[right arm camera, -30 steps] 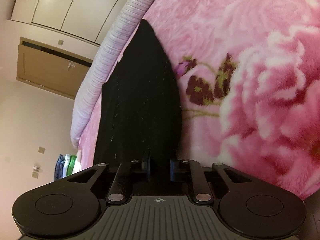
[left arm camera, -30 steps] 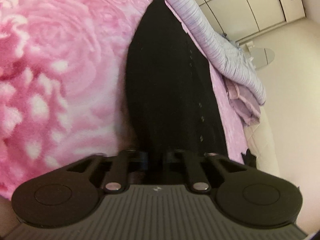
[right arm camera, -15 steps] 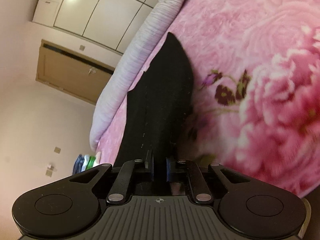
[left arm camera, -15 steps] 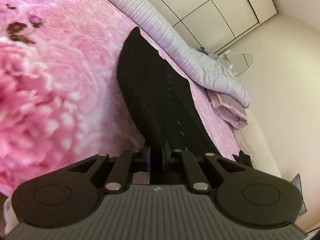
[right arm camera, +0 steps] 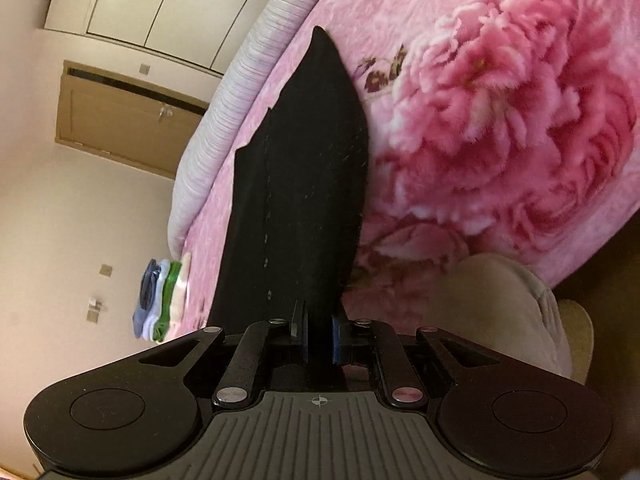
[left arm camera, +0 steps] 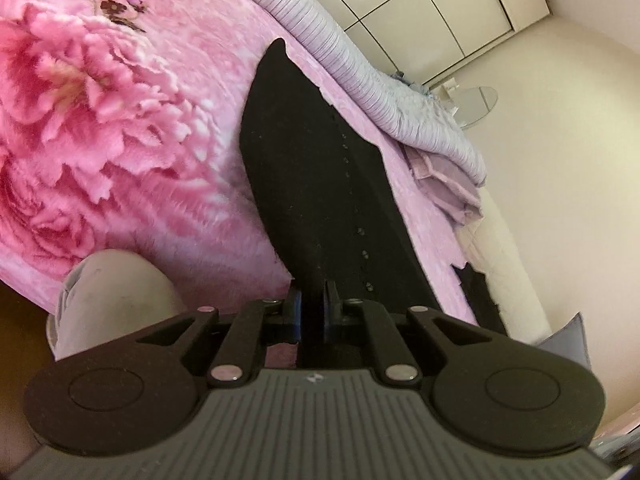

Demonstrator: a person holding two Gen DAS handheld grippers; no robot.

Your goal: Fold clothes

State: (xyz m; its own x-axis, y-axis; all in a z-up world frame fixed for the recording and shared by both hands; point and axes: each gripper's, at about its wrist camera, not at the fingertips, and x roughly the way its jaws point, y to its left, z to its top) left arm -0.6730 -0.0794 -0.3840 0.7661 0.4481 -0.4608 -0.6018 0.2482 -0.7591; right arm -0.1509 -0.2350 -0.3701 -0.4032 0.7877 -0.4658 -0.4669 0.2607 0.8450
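A black garment with a row of small buttons stretches away from both grippers across the pink floral blanket. My left gripper is shut on the garment's near edge. In the right wrist view the same black garment runs forward, and my right gripper is shut on its near edge too. The cloth is pulled taut and lifted off the blanket near the jaws; its far end rests on the bed.
A rolled lilac striped quilt lies along the far side of the bed. A stack of folded clothes sits at the bed's edge. The person's knees show by the bed's near edge. Wardrobe and door stand behind.
Both grippers have pulled back toward the bed's near edge and risen, dragging the black garment with them. The person's knees have come into view.
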